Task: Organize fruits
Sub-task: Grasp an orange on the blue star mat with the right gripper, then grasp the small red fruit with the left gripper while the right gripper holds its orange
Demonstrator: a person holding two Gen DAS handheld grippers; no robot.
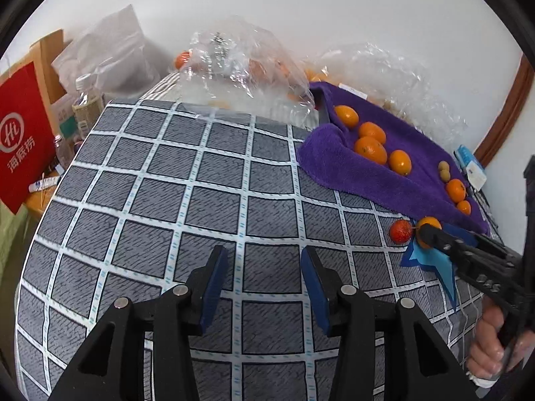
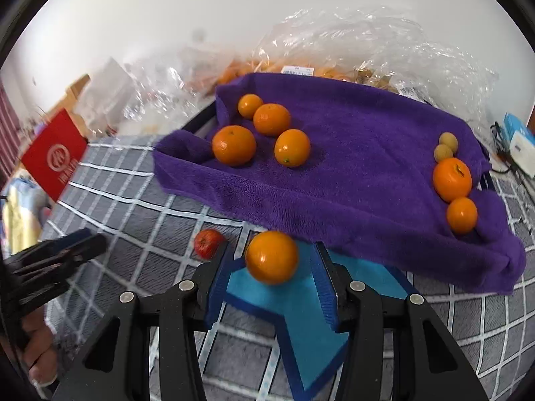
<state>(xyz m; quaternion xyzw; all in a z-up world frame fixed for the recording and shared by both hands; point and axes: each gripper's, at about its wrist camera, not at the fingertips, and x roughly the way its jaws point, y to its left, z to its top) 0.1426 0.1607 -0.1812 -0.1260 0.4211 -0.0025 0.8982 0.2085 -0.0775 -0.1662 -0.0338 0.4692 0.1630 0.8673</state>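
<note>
A purple towel [image 2: 351,153] covers a tray and holds several oranges [image 2: 234,145] and two small tan longans [image 2: 444,152]. My right gripper [image 2: 272,260] is open around a loose orange [image 2: 271,256] above a blue star-shaped mat [image 2: 301,307]; its pads do not press the fruit. A red fruit [image 2: 208,243] lies on the checked cloth just left of it. In the left wrist view my left gripper [image 1: 264,267] is open and empty over the checked cloth [image 1: 167,183], left of the red fruit [image 1: 400,231], the orange [image 1: 428,224] and the towel [image 1: 401,167].
Clear plastic bags [image 1: 240,63] with more fruit lie behind the towel [image 2: 367,46]. A red paper bag [image 1: 23,137], bottles and a cardboard box stand off the far left edge. White and blue boxes [image 2: 521,147] sit at the right.
</note>
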